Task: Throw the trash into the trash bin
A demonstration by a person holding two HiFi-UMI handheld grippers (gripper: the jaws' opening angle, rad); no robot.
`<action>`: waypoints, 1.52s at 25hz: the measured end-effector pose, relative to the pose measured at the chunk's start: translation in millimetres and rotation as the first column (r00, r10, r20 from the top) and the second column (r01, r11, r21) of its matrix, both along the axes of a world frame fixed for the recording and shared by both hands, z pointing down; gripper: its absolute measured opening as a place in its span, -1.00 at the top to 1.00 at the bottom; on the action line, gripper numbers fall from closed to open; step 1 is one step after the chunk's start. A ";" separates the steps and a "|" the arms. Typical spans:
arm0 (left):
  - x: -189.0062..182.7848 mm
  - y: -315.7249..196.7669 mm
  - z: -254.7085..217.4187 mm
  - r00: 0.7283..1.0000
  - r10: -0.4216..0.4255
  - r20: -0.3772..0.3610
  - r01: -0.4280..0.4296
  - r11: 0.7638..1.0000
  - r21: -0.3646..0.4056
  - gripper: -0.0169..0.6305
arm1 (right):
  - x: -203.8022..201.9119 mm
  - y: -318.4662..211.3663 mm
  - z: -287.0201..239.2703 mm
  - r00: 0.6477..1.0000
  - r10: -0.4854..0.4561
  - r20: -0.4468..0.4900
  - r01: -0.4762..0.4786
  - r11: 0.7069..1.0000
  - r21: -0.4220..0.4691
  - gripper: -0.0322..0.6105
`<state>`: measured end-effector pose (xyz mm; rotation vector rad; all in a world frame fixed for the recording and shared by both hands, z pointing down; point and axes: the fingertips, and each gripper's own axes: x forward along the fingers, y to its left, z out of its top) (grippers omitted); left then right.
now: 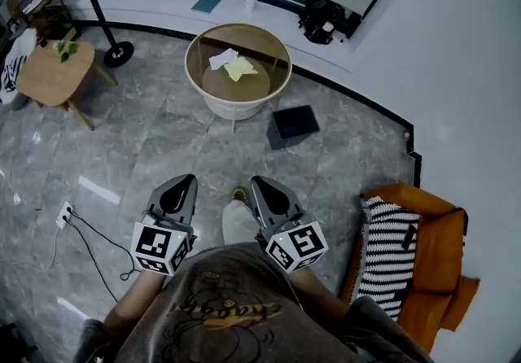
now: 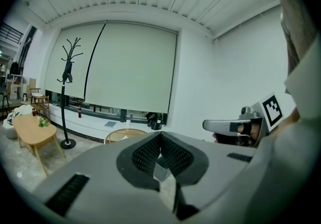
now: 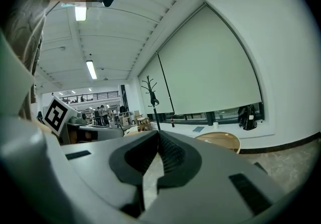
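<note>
Upper middle of the head view, trash: a crumpled white paper (image 1: 222,58) and a yellow paper (image 1: 240,69) lie touching on my round table (image 1: 192,60).
Trash bin (image 1: 294,124): dark and square, on the grey floor (image 1: 163,142) just below and right of the table.
Left tool (image 1: 189,181): lower centre, jaws together, nothing between them.
Right tool (image 1: 256,182): beside it, jaws together, empty.
Both tools: well apart from trash and bin.

Head view looks steeply down; both gripper views face nearly level toward the shared round table (image 1: 244,89)
</note>
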<state>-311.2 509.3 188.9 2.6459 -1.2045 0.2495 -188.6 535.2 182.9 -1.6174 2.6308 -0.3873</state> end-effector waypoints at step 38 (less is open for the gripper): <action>89.5 -293.7 -1.9 0.999 -0.031 -0.021 0.031 1.000 -0.001 0.89 | 74.6 -287.0 11.0 0.997 -0.081 0.006 0.081 0.995 -0.052 0.84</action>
